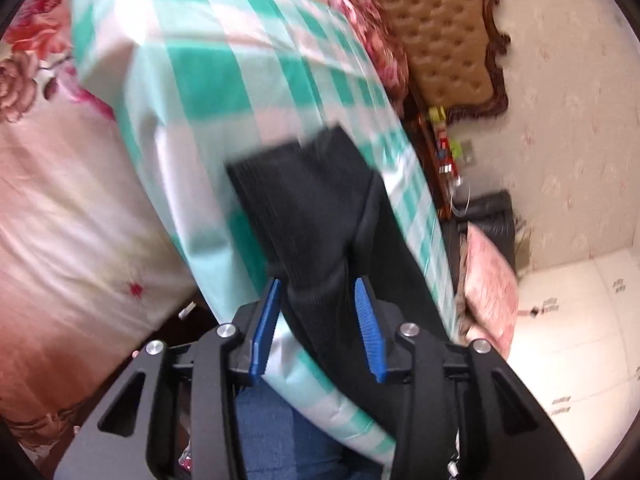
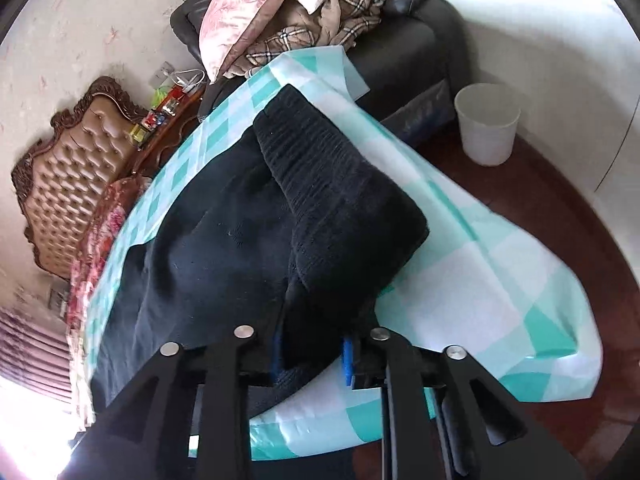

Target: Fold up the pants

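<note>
Black knit pants [image 2: 240,240] lie partly folded on a green-and-white checked cloth [image 2: 480,280] spread over the bed, one ribbed layer doubled over the rest. My right gripper [image 2: 312,338] sits at their near edge, its blue pads [image 2: 347,356] apart with a bunched fold between them. In the left wrist view, which is blurred, the pants [image 1: 320,208] run away from my left gripper [image 1: 318,284] across the checked cloth [image 1: 224,60]. Its blue pads [image 1: 370,328] stand well apart, and a strip of black fabric lies loosely in the gap.
A tufted brown headboard [image 2: 68,168] and a cluttered nightstand [image 2: 164,112] stand beyond the bed. A black sofa [image 2: 404,52] carries pillows and a plaid blanket. A white bin [image 2: 486,128] stands on the dark floor. Floral bedding [image 1: 60,200] lies left; a person's jeans [image 1: 280,432] show below.
</note>
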